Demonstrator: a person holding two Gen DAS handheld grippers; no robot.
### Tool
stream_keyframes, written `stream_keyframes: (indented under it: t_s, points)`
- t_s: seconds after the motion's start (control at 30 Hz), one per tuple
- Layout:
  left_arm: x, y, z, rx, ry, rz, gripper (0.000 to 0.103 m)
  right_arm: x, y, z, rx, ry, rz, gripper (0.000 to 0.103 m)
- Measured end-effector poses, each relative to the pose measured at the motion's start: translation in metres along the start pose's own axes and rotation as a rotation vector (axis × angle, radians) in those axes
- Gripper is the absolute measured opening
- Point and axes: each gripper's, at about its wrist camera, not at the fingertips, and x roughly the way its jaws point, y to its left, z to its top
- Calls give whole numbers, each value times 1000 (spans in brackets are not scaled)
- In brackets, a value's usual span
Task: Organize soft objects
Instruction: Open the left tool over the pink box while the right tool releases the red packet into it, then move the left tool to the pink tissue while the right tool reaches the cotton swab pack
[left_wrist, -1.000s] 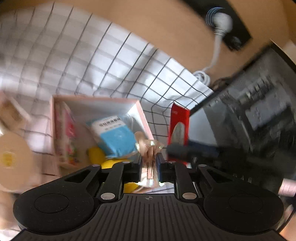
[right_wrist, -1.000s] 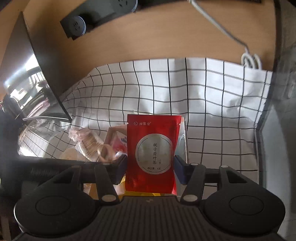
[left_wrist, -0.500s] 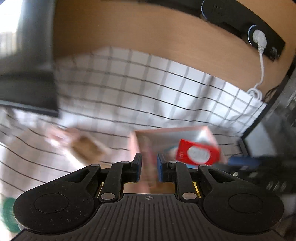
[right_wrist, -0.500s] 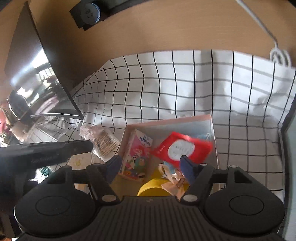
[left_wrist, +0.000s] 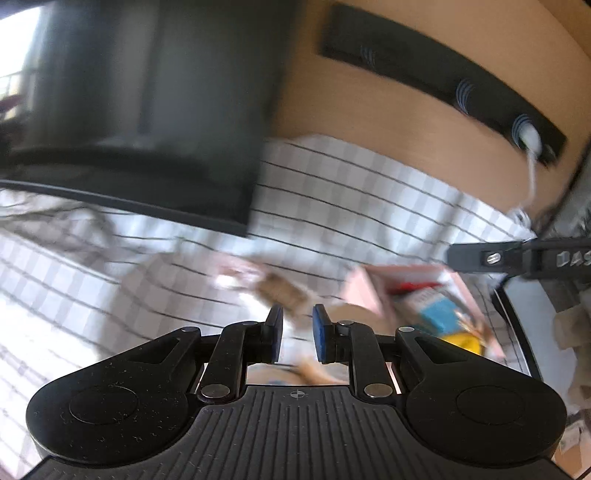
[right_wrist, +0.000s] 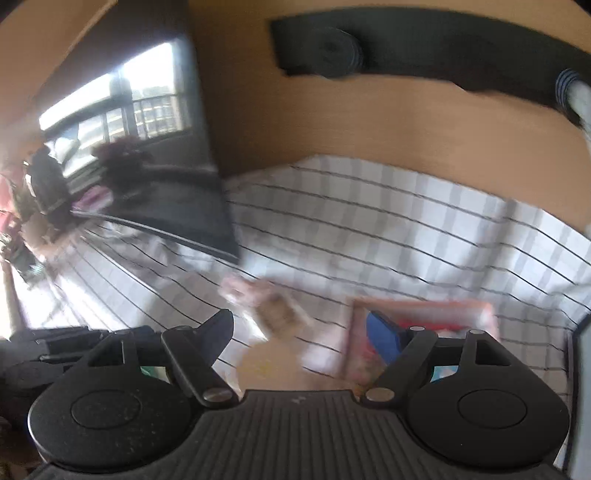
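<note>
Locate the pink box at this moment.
In both wrist views the pink box sits lower right on the checked cloth, right of a blurred clear packet.

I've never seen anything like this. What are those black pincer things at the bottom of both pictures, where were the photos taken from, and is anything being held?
No robot here: a person carries a handheld gripper in each hand, each with a wide-angle camera looking along its jaws. One picture comes from the left gripper, its jaws nearly shut with nothing between them. The other comes from the right gripper, whose jaws are opening, also empty. Both pictures are blurred. Below lies a checked cloth with a pink box already holding packets, among them a blue packet. A clear bag lies on the cloth beside the box.
</note>
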Motion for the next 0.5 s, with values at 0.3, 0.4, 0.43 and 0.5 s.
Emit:
stream_keyframes:
  t_s: [0.3, 0.4, 0.43, 0.5]
  points:
    - [-37, 99, 30, -62, -35, 26, 19, 0, 74, 67, -51, -81, 57, 83]
    - [-26, 106, 31, -17, 29, -49, 19, 5, 85, 72, -131, -79, 29, 85]
    - [-19, 103, 30, 8, 60, -77, 19, 9, 85, 72, -150, -65, 31, 85]
    - [-2, 96, 28, 41, 120, -122, 19, 17, 83, 71, -172, -38, 31, 85]
